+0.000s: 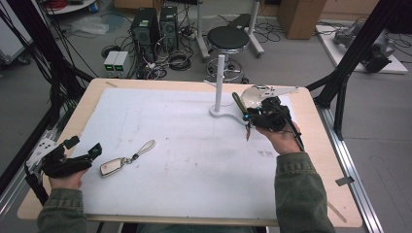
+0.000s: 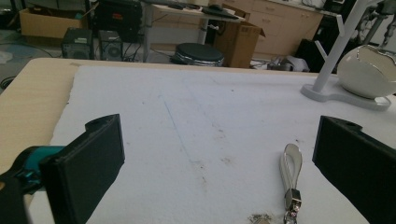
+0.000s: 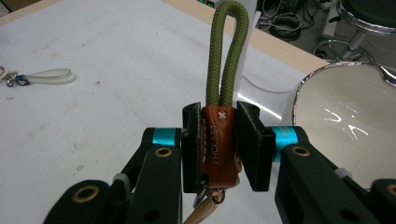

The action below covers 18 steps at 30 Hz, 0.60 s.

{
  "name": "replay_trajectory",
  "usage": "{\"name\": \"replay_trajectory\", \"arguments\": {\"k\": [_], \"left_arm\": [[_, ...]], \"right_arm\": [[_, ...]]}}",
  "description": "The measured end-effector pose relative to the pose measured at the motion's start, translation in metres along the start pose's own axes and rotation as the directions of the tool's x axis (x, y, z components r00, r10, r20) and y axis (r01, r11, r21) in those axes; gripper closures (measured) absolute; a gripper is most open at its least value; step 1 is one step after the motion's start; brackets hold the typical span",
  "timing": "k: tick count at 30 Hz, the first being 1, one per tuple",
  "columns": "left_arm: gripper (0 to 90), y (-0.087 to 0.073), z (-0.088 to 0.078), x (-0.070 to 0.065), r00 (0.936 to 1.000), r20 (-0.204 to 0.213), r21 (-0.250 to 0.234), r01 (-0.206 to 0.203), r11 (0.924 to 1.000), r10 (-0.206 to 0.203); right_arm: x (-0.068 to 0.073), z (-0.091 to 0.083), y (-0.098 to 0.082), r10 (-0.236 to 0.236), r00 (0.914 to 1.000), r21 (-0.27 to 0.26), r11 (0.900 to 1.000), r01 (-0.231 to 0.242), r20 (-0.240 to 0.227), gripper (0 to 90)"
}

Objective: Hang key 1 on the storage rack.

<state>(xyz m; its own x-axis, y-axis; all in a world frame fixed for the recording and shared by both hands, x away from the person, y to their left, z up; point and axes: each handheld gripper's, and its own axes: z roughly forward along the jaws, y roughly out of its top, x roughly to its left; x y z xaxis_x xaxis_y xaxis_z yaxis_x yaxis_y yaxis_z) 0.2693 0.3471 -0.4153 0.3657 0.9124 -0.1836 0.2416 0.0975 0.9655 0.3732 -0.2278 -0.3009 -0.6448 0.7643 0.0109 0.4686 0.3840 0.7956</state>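
Right gripper [image 3: 219,144] clamped tight on the brown leather tab of the green-cord keychain [image 3: 227,56], cord loop pointing up, held above the mat just beside the white stand [image 1: 219,82]. Left gripper [image 2: 210,168] wide open, holding nothing, low over the mat near the white key fob [image 1: 112,166].

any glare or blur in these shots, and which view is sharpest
Right gripper view is sharpest: the green rope keychain in the right claw is crisp, with bright glare on the shiny white dish. Left gripper view blurs its own near pads. High view is dim and soft; the key fob shows little detail.
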Motion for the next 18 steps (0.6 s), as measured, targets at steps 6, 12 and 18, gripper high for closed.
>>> {"name": "replay_trajectory", "arguments": {"k": [6, 12, 18], "left_arm": [[2.6, 0.0, 0.0, 0.0, 1.0, -0.001, -0.004, 0.003, 1.0, -0.003], [2.6, 0.0, -0.001, 0.0, 1.0, 0.0, -0.005, 0.006, 1.0, -0.006], [2.6, 0.0, -0.002, 0.001, 1.0, -0.002, -0.007, 0.009, 0.9999, -0.009]], "right_arm": [[0.003, 0.001, 0.013, -0.022, 0.9997, -0.006, 1.0, 0.022, 0.007, 71.8], [0.007, -0.001, 0.028, -0.045, 0.9989, -0.021, 0.999, 0.046, 0.015, 71.7], [0.011, 0.004, 0.04, -0.06, 0.9981, -0.024, 0.998, 0.061, 0.016, 71.7]]}}
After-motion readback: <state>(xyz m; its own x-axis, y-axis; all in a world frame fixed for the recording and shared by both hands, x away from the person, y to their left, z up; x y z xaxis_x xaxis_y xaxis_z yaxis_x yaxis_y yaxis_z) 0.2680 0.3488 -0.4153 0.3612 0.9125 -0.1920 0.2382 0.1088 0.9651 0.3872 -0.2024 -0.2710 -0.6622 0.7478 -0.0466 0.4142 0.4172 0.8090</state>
